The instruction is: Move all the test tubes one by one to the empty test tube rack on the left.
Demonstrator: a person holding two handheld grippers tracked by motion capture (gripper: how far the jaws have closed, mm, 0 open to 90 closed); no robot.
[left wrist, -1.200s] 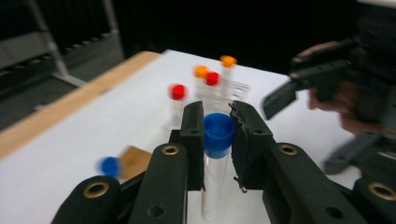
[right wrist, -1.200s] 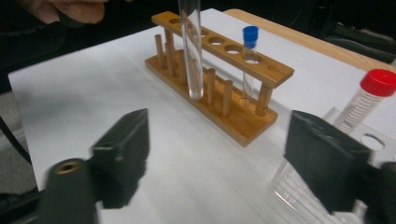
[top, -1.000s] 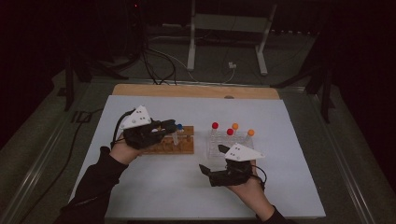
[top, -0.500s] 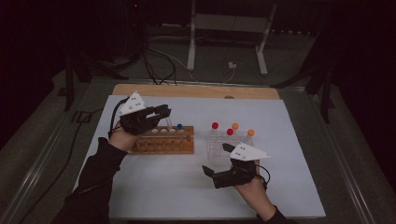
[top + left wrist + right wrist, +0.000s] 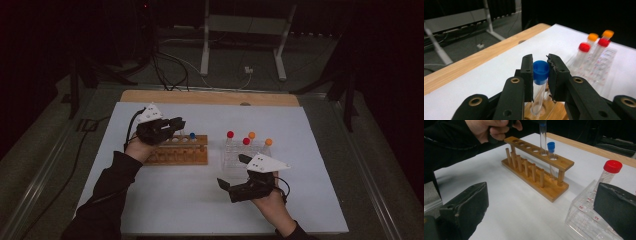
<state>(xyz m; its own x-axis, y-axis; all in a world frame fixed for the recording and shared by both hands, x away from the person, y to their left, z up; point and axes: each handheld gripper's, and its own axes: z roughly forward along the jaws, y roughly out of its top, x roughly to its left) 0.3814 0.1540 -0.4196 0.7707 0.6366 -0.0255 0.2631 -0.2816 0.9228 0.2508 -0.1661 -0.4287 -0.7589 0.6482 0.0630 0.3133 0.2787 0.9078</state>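
A wooden rack (image 5: pixel 177 152) stands left of centre on the white table. A blue-capped tube (image 5: pixel 192 135) stands in its right end hole. My left gripper (image 5: pixel 179 123) hovers over the rack's far side, shut on the cap of a second blue-capped tube (image 5: pixel 540 72). That tube hangs upright with its lower end in a rack hole (image 5: pixel 543 153). A clear rack (image 5: pixel 247 157) to the right holds red-capped tubes (image 5: pixel 230 134) and orange-capped tubes (image 5: pixel 251 134). My right gripper (image 5: pixel 231 171) sits just in front of the clear rack, open, with nothing between its fingers (image 5: pixel 464 207).
A wooden board (image 5: pixel 210 97) runs along the table's far edge. Beyond it, on the floor, are a metal stand (image 5: pixel 245 40) and cables (image 5: pixel 170 75). Bare white table (image 5: pixel 180 200) lies in front of both racks.
My left gripper moved from above the rack's middle toward its far side, then held still. The right gripper shifted slightly toward the near edge.
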